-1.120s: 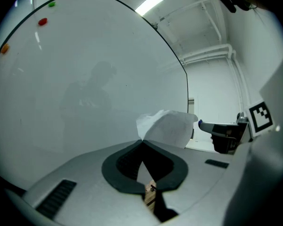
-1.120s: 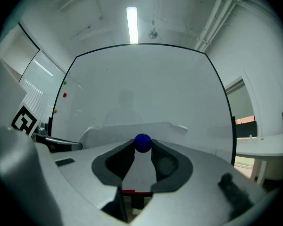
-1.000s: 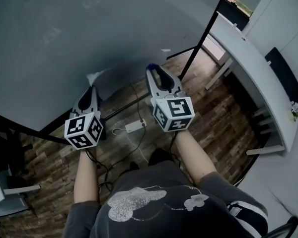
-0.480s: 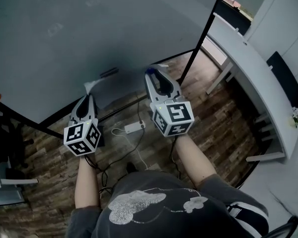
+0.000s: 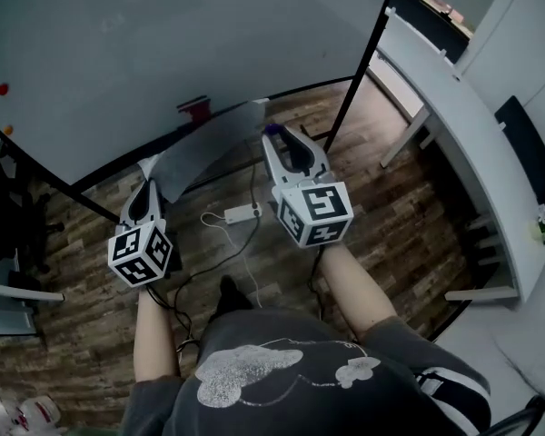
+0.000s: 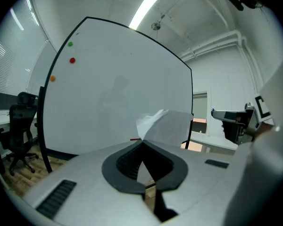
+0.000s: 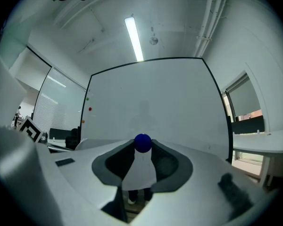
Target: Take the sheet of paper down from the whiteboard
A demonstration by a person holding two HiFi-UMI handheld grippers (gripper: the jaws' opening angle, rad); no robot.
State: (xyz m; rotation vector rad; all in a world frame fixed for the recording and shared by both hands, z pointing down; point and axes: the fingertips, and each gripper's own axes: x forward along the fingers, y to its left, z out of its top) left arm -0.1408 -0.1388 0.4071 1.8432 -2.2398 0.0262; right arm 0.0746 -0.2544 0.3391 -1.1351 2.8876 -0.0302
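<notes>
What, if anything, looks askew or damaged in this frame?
The sheet of paper is off the whiteboard and bowed, its corner creased where the left hand-held gripper pinches it. The right hand-held gripper grips a blue magnet. Nothing else stands out.

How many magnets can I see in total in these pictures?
4. On the whiteboard's left side: green magnet, red magnet, orange magnet. The blue magnet is gripped by the right tool. More may be hidden.
</notes>
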